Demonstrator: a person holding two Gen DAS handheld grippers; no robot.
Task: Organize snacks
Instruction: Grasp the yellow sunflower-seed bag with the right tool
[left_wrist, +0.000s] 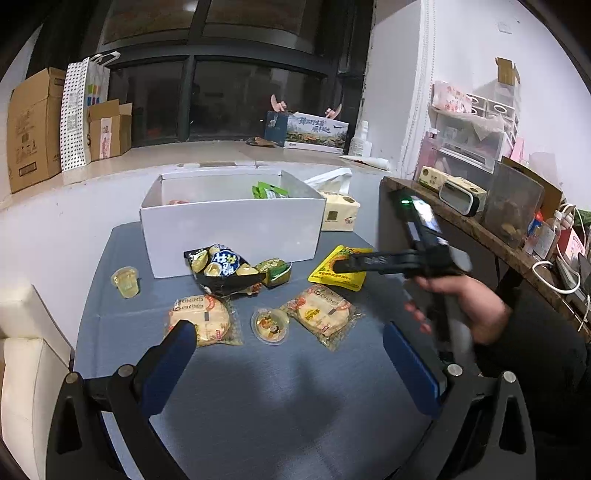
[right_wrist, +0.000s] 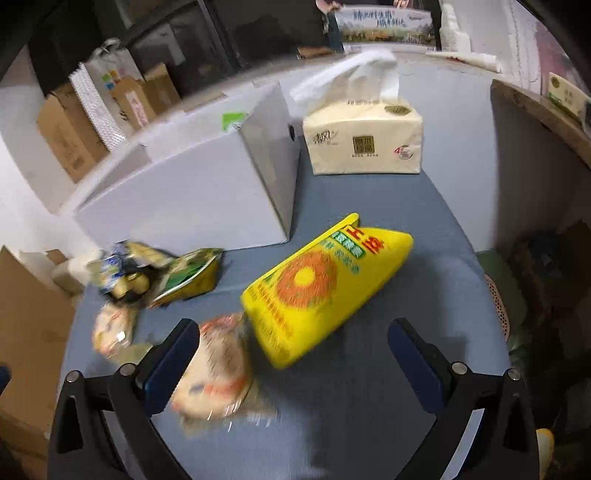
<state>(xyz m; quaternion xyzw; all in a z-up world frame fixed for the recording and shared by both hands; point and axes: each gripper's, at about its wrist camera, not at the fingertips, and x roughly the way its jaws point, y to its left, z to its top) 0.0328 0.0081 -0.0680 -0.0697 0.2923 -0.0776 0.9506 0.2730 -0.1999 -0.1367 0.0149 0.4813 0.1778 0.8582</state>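
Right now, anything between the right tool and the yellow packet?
Nothing visible. The open right tool faces the yellow plastic snack packet directly; a round cracker pack lies beside its left finger, off the line.

Showing matt grey-blue on the bench (left_wrist: 280, 387), faintly brushed. Looking like smooth matt white card on the box (left_wrist: 229, 232). Gleaming glossy plastic film on the yellow packet (right_wrist: 325, 284). Crinkling clear wrap round the rice crackers (left_wrist: 201, 319).
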